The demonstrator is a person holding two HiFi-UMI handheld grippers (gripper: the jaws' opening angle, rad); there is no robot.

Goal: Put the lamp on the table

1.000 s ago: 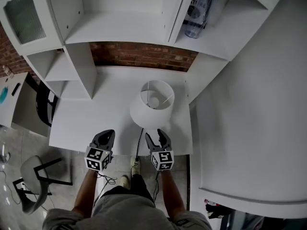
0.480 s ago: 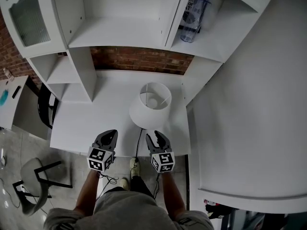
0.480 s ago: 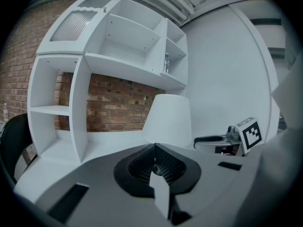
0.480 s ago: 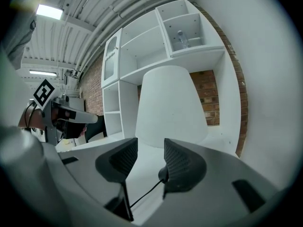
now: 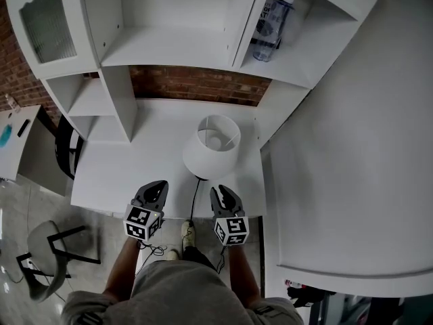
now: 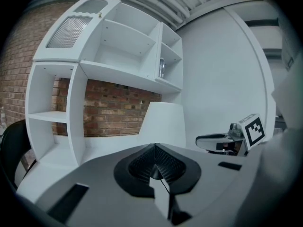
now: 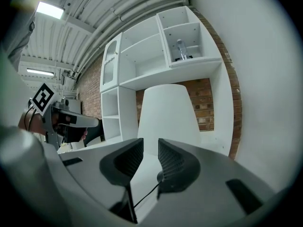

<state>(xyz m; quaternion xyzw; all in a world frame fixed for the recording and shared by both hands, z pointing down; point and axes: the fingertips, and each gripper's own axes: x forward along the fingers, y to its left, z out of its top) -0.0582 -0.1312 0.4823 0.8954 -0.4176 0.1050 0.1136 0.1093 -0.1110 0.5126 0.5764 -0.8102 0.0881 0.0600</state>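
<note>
Head view: lamp [image 5: 215,147] on table [image 5: 122,175]; left tongs [image 5: 157,185] closed; right tongs [image 5: 222,191] closing, slightly apart, empty.

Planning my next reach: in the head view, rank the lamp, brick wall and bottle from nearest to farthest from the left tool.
1. Lamp, on the table, ahead-right of the left tool.
2. Brick wall, behind the table.
3. Bottle, on the upper right shelf.

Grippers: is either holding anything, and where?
Nothing. Left gripper shut, empty; right gripper has just been closing, jaws apart, nothing between. White-shaded lamp stands free.
</note>
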